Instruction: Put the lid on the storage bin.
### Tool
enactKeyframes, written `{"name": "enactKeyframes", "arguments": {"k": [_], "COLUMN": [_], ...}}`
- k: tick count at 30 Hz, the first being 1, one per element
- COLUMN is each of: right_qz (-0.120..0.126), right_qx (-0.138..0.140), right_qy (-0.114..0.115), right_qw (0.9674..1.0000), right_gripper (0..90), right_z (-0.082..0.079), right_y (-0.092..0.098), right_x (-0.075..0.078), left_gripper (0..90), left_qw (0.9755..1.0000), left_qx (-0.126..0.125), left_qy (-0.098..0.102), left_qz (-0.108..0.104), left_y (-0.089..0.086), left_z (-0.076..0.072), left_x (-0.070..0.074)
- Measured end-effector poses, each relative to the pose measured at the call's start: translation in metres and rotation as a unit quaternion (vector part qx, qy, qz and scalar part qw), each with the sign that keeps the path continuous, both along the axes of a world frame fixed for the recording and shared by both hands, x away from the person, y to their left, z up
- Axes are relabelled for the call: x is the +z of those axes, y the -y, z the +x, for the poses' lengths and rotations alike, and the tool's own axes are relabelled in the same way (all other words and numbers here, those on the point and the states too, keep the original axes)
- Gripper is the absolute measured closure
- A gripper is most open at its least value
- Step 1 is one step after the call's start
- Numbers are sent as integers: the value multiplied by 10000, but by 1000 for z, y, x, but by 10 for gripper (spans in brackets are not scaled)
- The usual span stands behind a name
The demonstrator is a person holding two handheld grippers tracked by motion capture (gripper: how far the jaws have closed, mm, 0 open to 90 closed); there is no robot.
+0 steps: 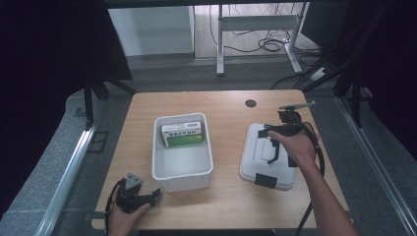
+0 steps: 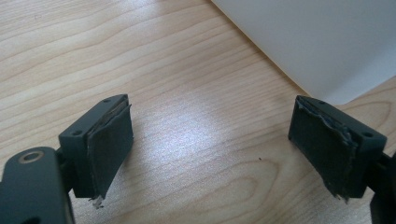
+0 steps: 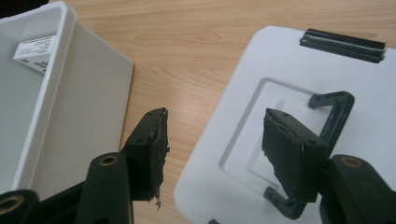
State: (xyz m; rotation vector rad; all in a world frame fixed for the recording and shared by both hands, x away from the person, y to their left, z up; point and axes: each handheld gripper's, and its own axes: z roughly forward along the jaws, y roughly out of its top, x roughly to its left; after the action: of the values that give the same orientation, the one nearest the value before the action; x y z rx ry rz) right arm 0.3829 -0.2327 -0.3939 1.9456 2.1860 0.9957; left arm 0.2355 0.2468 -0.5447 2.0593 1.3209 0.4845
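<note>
At the right of the high view, the right hand-held gripper (image 1: 273, 145) hovered over the white lid (image 1: 255, 164), which lay flat on the bench (image 1: 226, 105) to the right of the open white bin (image 1: 158, 169). Its jaws stood wide apart with nothing between them; in the right gripper view one jaw hung over the lid's left edge and the other over the black handle (image 3: 332, 116) in the recessed centre.

To do the pick-up well, the gripper probably needed to shift so both pads bracketed the handle bar, come down square, and close only once the bar sat fully between them. A skewed bite could have tipped the lid.

The left hand-held gripper (image 1: 147, 197), at the lower left of the high view, rested on the bench beside the bin's near corner, jaws open and empty. A green-and-white box (image 1: 183, 134) lay inside the bin.

The bench was pale wood with a dark round grommet (image 1: 251, 103) near its far edge. Beyond it lay grey floor, a metal desk frame (image 1: 255, 24) and loose cables (image 1: 268, 45).
</note>
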Motion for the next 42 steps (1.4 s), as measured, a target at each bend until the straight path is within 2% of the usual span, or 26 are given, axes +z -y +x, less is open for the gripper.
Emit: {"name": "enactKeyframes", "arguments": {"k": [6, 18, 28, 30, 42], "right_qz": [-65, -419, -388, -512, -453], "right_qx": [-82, -247, -483, -483, -617], "right_qy": [-71, -310, -501, -606, -806], "right_qw": [9999, 9983, 9968, 9957, 9938], "right_gripper": [411, 432, 450, 452, 491], "right_z": [5, 12, 14, 15, 18], "right_y": [4, 15, 30, 31, 36], "right_x": [-2, -14, -29, -32, -47], "left_gripper": [137, 138, 138, 138, 138], "left_qw": [10000, 10000, 10000, 10000, 10000], "left_qx": [-1, 1, 5, 4, 7], "left_qy": [0, 1, 2, 0, 1], "left_qz": [0, 1, 0, -1, -1], "left_y": [0, 0, 0, 0, 0], "left_z": [0, 0, 0, 0, 0], "left_x": [0, 0, 0, 0, 0]}}
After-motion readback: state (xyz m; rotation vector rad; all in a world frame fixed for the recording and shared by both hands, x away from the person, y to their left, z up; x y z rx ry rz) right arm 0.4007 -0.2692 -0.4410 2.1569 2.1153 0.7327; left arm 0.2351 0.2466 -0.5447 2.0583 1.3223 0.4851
